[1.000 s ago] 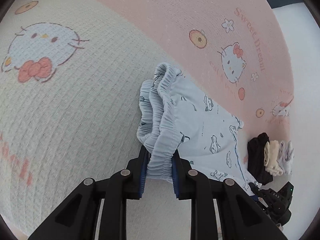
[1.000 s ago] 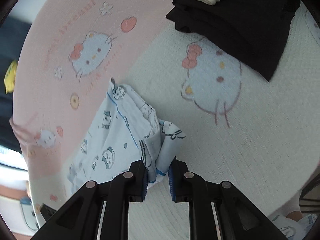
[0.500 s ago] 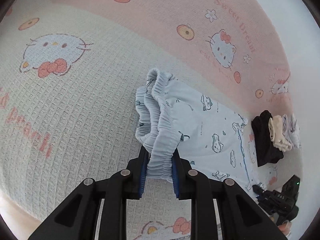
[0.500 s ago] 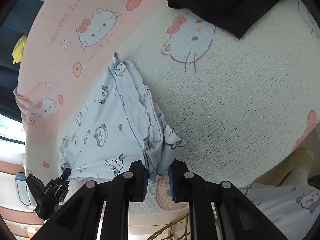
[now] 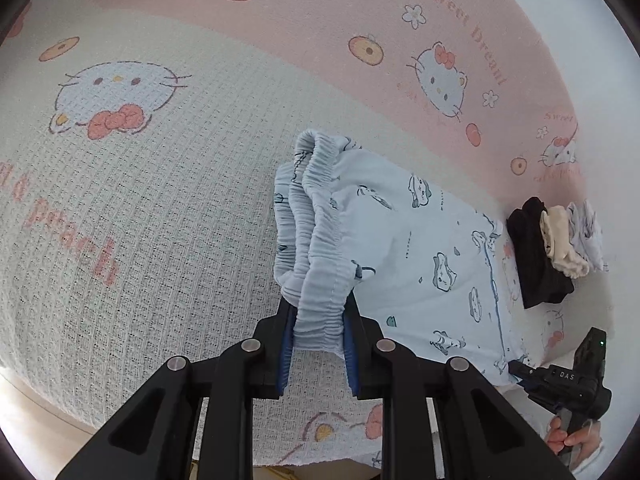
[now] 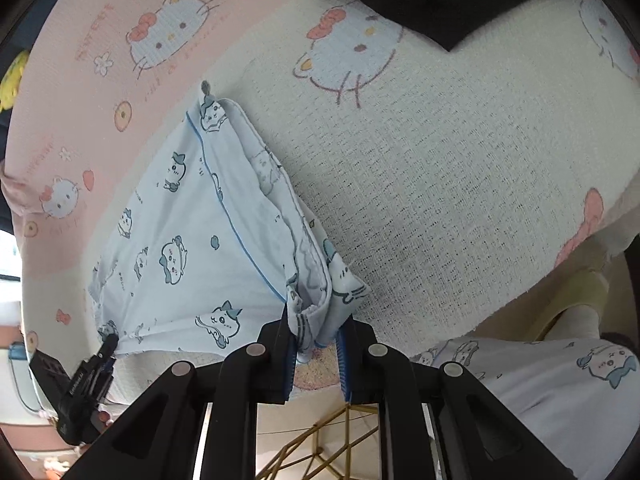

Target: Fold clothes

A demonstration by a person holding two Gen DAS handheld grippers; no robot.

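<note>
The left gripper (image 5: pixel 318 322) clamps the waistband; the right gripper (image 6: pixel 316 338) clamps the hem. This keeps the shorts (image 5: pixel 420 256) taut over the blanket (image 5: pixel 160 220), beside the folded pile (image 5: pixel 556 248), ready for folding.

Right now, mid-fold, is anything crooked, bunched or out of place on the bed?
Nothing stands out. The light blue cartoon-print shorts lie fairly flat, the left gripper on the bunched elastic waistband, the right gripper on the hem. The folded clothes stack sits tidy beyond.
</note>
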